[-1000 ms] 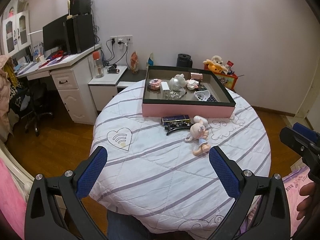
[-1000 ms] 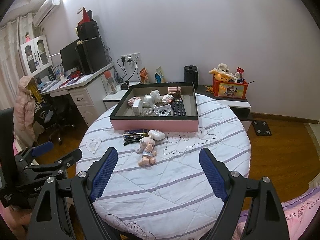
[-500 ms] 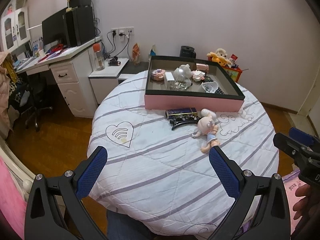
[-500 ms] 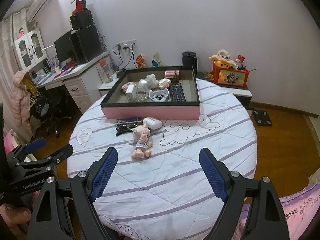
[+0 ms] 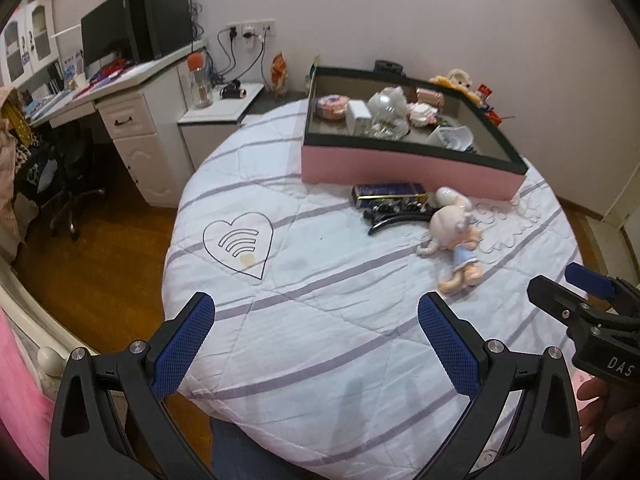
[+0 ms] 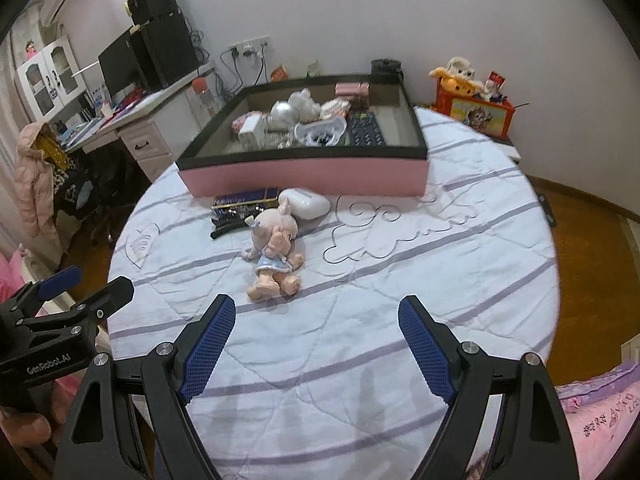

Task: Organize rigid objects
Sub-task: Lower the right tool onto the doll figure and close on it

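Right wrist view: the doll [image 6: 274, 254] lies on its back on the round quilted worktop [image 6: 420, 280], its long axis running roughly from 12 to 6 o'clock, head toward the pink tray [image 6: 304, 174] and feet toward the camera. Its face is partly covered by a raised arm. Just past its head, at about 12 o'clock, a white earbud case [image 6: 306, 202] rests near the tray's front wall. At 11 o'clock from the doll a dark blue box [image 6: 244, 202] lies lengthwise along that wall, and a black hair clip [image 6: 232, 226] lies just in front of it, long axis also across the view; its shape is hard to make out here.

Inside the tray sit a remote control [image 6: 366, 130], a glass ball [image 6: 284, 114] and several small pale items that blur together. The tray's far corners are cut by its own rim.

The right gripper [image 6: 316, 340] hangs over bare quilt with its fingers spread wide, nothing between them, the doll just beyond the left fingertip. The left gripper [image 5: 316, 340] is likewise spread and empty over the quilt, near a stitched heart [image 5: 240, 240]; the doll [image 5: 456, 248] lies at its 1 o'clock.
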`<state>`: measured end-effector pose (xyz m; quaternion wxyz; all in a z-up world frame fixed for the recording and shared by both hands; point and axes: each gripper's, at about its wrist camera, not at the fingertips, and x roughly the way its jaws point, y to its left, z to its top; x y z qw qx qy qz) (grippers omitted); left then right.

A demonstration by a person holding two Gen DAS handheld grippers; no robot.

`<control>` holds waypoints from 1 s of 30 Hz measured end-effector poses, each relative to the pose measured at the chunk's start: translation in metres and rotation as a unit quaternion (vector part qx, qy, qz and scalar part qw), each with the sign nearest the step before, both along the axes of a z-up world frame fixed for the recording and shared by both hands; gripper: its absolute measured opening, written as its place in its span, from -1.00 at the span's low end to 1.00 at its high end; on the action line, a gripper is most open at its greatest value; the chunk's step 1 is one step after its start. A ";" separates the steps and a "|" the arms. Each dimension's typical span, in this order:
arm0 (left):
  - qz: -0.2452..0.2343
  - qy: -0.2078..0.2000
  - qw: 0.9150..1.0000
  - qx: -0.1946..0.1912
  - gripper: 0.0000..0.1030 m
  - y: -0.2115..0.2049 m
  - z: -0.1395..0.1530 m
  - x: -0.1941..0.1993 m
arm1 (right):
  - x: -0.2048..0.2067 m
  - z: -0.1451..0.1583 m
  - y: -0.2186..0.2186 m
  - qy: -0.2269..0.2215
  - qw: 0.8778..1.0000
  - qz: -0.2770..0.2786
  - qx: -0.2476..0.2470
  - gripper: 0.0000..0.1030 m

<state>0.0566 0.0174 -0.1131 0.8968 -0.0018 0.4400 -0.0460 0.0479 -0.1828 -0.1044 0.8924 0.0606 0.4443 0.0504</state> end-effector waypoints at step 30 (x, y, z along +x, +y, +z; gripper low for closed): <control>-0.038 0.039 0.999 -0.007 0.99 -0.027 -0.047 0.084 | 0.073 -0.052 0.019 0.034 0.997 0.071 0.009 -0.14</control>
